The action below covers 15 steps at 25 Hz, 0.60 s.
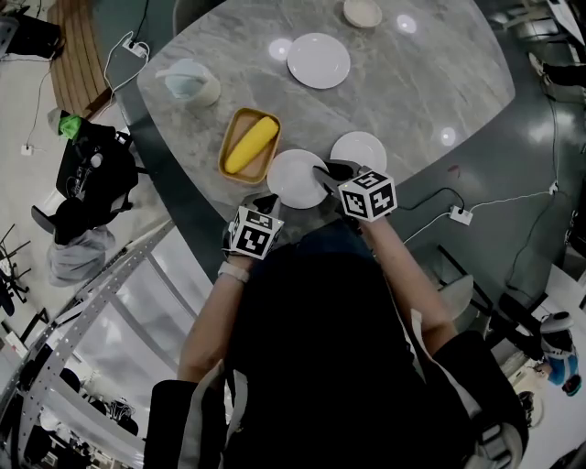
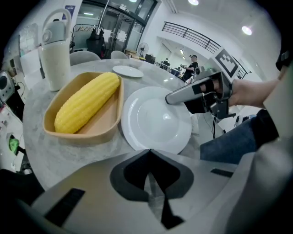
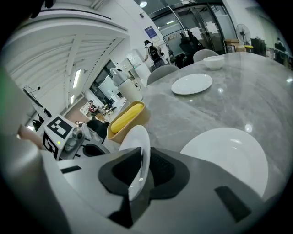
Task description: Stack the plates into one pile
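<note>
Hiding the low rim of the plate [image 3: 138, 148] inside the right gripper [image 3: 143, 167]. Covering part of a second plate [image 3: 229, 153] too. Cutting off the bowl [image 1: 363, 9] at the top edge of the head view.

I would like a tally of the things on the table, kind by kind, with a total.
Plates: 3
Bowl: 1
Tray: 1
Corn cob: 1
Jug: 1
Total: 7

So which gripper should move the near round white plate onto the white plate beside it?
Right. The right gripper grips the near round white plate by its rim, with the other white plate just to its right. The left gripper is shut, empty.
</note>
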Tool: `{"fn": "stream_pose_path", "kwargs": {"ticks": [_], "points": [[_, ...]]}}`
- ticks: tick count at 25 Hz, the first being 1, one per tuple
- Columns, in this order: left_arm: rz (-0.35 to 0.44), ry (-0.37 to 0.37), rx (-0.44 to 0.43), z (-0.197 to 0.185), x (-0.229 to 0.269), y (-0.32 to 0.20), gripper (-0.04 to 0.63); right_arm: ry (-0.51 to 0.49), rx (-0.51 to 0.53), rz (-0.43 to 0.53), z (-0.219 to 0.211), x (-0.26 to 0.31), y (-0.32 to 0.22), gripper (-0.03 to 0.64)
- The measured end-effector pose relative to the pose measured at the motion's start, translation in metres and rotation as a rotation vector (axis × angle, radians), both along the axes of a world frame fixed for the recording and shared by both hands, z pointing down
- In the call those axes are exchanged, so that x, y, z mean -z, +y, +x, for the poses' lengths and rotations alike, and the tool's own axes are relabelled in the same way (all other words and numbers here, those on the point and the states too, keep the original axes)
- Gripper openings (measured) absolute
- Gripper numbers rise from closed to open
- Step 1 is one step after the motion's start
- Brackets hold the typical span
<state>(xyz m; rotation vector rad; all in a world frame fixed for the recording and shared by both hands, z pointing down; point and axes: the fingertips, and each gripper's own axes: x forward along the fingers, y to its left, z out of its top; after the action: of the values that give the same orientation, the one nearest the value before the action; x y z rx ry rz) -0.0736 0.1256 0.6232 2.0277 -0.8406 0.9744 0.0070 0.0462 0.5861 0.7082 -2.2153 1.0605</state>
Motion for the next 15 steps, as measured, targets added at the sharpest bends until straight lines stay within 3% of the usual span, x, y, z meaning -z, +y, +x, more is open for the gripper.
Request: {"fn": "stream_pose_path", "kwargs": {"ticks": [8,15], "points": [[0.029,0.01,0.0,0.01,0.012,-0.009,0.009,-0.036,-0.094,0.004,0.028,0.012,-0.007,0.046],[0.056,0.006,-0.02,0.024,0.022,-0.012,0.009,-0.142,-0.206,-0.04,0.055,0.024,-0.01,0.028]]}}
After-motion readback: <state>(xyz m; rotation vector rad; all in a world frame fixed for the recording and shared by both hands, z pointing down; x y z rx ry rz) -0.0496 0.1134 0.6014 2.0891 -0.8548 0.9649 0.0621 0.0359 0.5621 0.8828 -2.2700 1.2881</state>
